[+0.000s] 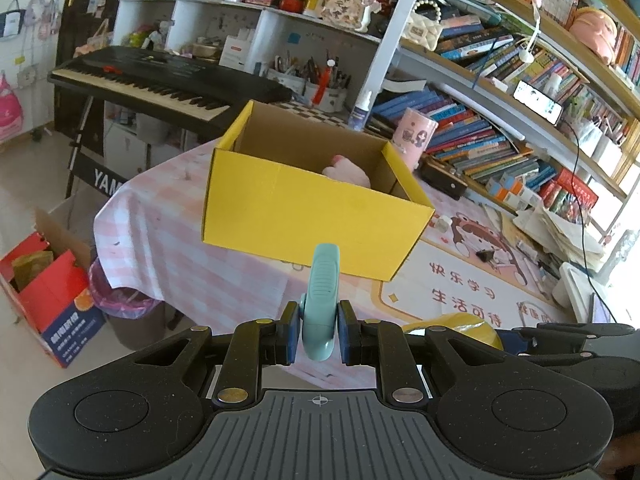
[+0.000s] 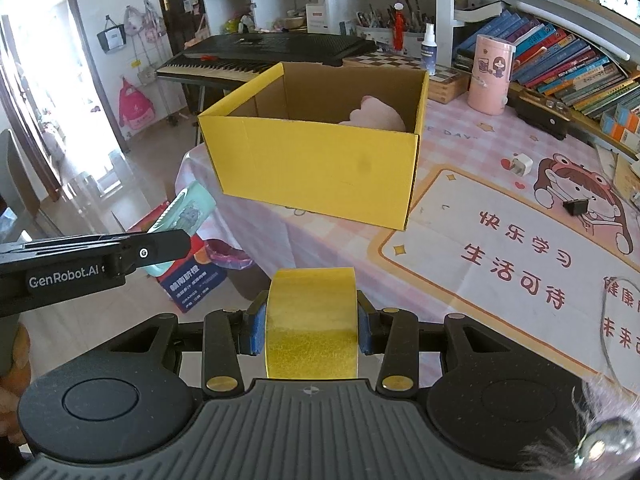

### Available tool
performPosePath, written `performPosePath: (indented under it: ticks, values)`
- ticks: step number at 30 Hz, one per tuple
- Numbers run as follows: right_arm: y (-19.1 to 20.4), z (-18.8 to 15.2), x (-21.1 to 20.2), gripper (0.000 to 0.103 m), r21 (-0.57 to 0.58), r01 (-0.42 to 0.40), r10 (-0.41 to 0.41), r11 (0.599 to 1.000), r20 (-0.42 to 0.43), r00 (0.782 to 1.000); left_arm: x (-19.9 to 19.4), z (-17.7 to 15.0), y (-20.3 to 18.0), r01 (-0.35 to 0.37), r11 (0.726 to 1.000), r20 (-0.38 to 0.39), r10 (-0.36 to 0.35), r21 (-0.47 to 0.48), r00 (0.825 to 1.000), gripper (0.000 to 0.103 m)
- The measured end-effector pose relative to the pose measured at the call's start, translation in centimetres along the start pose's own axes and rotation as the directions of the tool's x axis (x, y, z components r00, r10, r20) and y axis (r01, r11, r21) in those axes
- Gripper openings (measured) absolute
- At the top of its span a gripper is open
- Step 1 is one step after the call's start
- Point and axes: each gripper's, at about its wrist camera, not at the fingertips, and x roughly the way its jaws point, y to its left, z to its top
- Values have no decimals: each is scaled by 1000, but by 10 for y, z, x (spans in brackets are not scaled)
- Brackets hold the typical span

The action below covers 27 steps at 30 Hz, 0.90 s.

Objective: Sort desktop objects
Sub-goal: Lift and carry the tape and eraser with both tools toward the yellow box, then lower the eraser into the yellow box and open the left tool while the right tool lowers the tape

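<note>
Yellow tape roll (image 2: pixel 311 322) clamped in the right gripper (image 2: pixel 310 328) — only its view shows the teal holder's (image 2: pixel 182 216) printed side — left gripper (image 1: pixel 319 334) clamps that.

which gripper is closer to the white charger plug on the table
Right. The right gripper, holding tape, is nearer the plug ahead to its right; the left gripper sits further left.

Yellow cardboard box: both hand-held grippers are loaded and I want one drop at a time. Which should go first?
Right, probably. The right hand-held gripper, gripping the yellow tape roll, faces the yellow cardboard box squarely; the left hand-held gripper, with the teal plastic gadget, sits off its left corner.
</note>
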Motion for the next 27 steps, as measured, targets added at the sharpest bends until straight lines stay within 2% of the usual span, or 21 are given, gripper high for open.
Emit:
performPosePath:
  ticks: [13, 27]
  values:
    - [1, 41, 3, 39, 8, -10, 9, 1000, 68, 998, 2, 33, 6, -4, 1000, 79, 5, -11, 997, 18]
    - [-22, 127, 20, 39, -57, -66, 75, 996, 189, 979, 39, 81, 0, -64, 997, 173, 72, -50, 982, 18]
